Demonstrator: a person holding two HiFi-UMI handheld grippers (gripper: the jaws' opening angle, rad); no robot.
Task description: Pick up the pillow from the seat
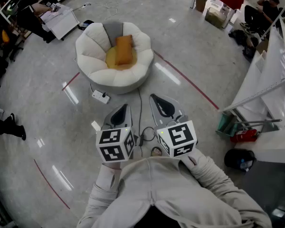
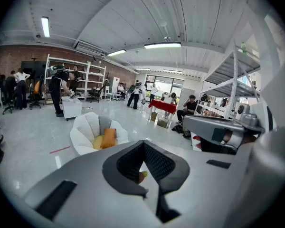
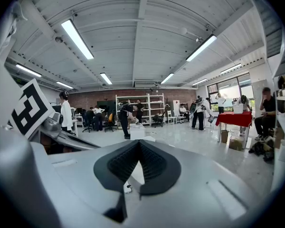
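An orange pillow [image 1: 124, 50] lies tilted against the back of a round white puffy seat [image 1: 97, 75], on its yellow cushion. The left gripper view shows the same pillow [image 2: 108, 137] and seat [image 2: 85, 132] some way off across the floor. Both grippers are held close to my chest, well short of the seat. My left gripper [image 1: 125, 107] is shut with nothing in it, its tips [image 2: 143, 143] meeting. My right gripper [image 1: 152, 97] beside it is also shut and empty, its tips [image 3: 139, 141] pointing past the seat.
A white power strip [image 1: 100, 97] and a black cable [image 1: 140, 120] lie on the floor between me and the seat. Red tape lines [image 1: 190, 81] cross the floor. A white rack [image 1: 268, 87], a red box [image 1: 242, 136] and a black bag [image 1: 240, 159] stand at right. People work at the back.
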